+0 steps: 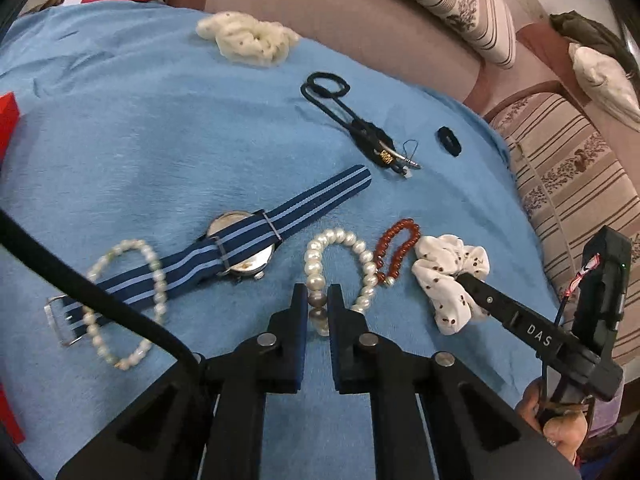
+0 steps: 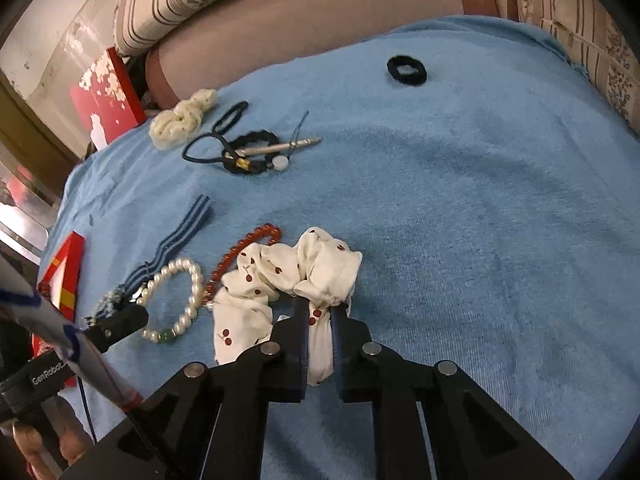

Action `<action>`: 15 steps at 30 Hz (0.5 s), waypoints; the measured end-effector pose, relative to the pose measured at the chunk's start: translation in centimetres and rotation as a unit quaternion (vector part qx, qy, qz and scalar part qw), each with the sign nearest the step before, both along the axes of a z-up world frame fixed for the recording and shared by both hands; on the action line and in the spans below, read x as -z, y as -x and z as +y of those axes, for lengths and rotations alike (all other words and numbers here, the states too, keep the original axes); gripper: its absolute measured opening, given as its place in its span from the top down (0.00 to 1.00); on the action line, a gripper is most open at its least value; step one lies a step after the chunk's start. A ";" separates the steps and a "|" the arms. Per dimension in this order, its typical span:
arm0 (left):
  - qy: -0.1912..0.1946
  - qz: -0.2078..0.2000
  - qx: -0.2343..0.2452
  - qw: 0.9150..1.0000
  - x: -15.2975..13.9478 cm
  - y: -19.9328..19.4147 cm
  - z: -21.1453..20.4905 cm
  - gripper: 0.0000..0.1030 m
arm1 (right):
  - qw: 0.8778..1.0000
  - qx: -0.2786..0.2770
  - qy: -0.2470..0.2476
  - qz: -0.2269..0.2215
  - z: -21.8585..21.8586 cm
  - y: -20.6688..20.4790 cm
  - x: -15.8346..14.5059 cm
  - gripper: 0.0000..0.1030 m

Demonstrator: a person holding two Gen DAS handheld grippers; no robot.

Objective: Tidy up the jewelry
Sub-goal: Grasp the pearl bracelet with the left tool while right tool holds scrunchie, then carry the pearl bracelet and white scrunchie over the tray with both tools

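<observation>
Right now I have my left gripper (image 1: 318, 300) clamped on the pearl bracelet (image 1: 340, 264), its beads pinched between the pads; the watch (image 1: 240, 246) lies just left of it, so I lift straight up to avoid dragging the strap. My right gripper (image 2: 320, 312) is closed on the cherry-print scrunchie (image 2: 288, 276), red bead bracelet (image 2: 244, 252) just to its left. Beyond and to the right of that gripper the blue towel (image 2: 480, 200) is open, its far edge well off.
</observation>
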State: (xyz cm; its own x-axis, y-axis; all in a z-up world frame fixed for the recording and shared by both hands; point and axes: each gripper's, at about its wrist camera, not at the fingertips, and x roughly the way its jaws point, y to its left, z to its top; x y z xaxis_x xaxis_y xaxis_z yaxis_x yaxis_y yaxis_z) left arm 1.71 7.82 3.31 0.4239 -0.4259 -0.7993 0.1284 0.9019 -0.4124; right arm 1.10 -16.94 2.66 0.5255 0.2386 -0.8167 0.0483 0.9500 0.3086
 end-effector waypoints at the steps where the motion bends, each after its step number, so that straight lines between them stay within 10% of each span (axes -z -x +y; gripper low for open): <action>1: -0.001 -0.004 0.001 1.000 -0.3 0.2 0.2 0.91 | 1.000 -0.001 0.000 -0.006 0.1 0.3 -0.4 0.90; 15: -0.028 -0.097 -0.050 0.994 -8.1 6.2 8.0 0.91 | 0.992 -0.065 0.010 -0.112 6.2 4.1 -6.1 0.91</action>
